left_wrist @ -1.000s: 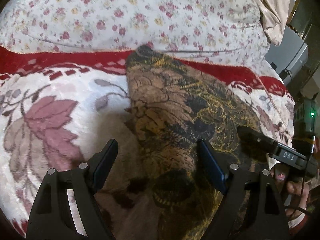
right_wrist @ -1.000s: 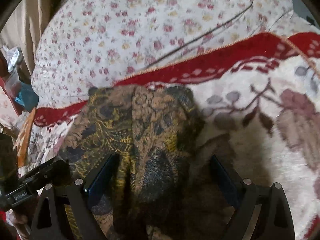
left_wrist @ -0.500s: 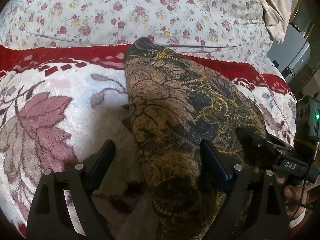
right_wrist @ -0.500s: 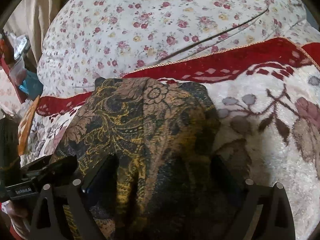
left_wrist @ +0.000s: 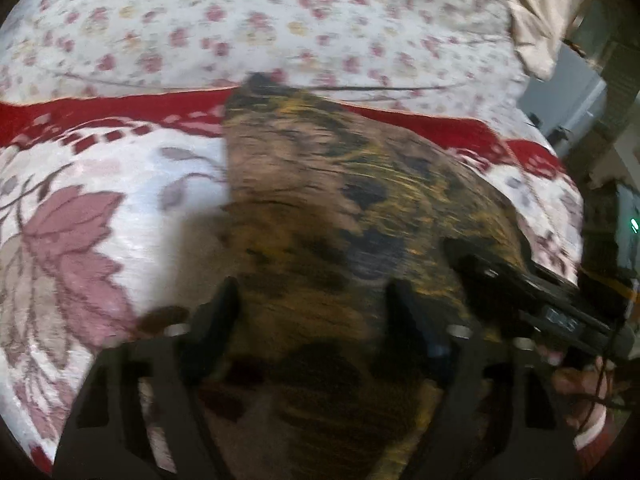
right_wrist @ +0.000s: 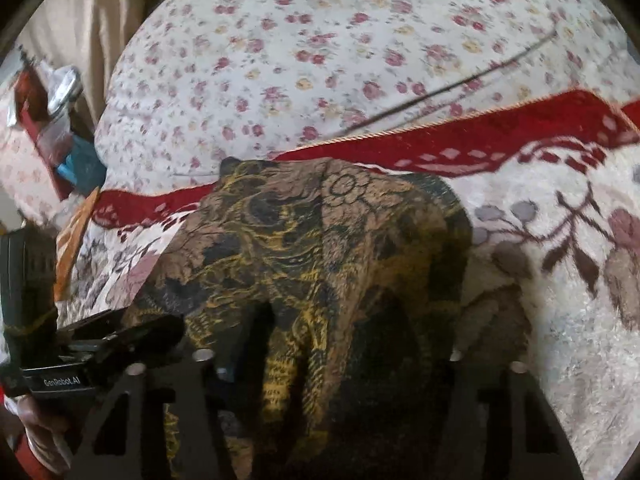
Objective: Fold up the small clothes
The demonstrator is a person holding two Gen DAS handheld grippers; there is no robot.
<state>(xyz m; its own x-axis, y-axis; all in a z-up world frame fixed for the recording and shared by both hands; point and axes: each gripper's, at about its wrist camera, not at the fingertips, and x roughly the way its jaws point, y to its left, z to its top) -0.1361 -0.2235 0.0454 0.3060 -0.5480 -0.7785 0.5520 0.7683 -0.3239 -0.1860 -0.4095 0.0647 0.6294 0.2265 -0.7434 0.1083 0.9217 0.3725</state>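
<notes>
A brown, black and yellow patterned garment (left_wrist: pixel 320 208) lies on a white blanket with pink flowers and a red border (left_wrist: pixel 80 216). My left gripper (left_wrist: pixel 316 316) is open, its fingers on either side of the garment's near end. The view is blurred. In the right wrist view the same garment (right_wrist: pixel 320 248) bunches up between the fingers of my right gripper (right_wrist: pixel 344 344), which stands open; its right finger is mostly hidden in shadow. The left gripper (right_wrist: pixel 120 340) shows at that view's lower left, and the right gripper (left_wrist: pixel 540 292) at the left view's right edge.
A white bedsheet with small red flowers (left_wrist: pixel 280 28) lies beyond the blanket's red border. A beige cloth (left_wrist: pixel 532 12) hangs at the far right. Clutter and a blue item (right_wrist: pixel 76 160) sit off the bed's left side.
Both grippers have come lower and closer to the garment, which now fills more of each view. The left wrist view has turned blurred with motion. The jaws stay open.
</notes>
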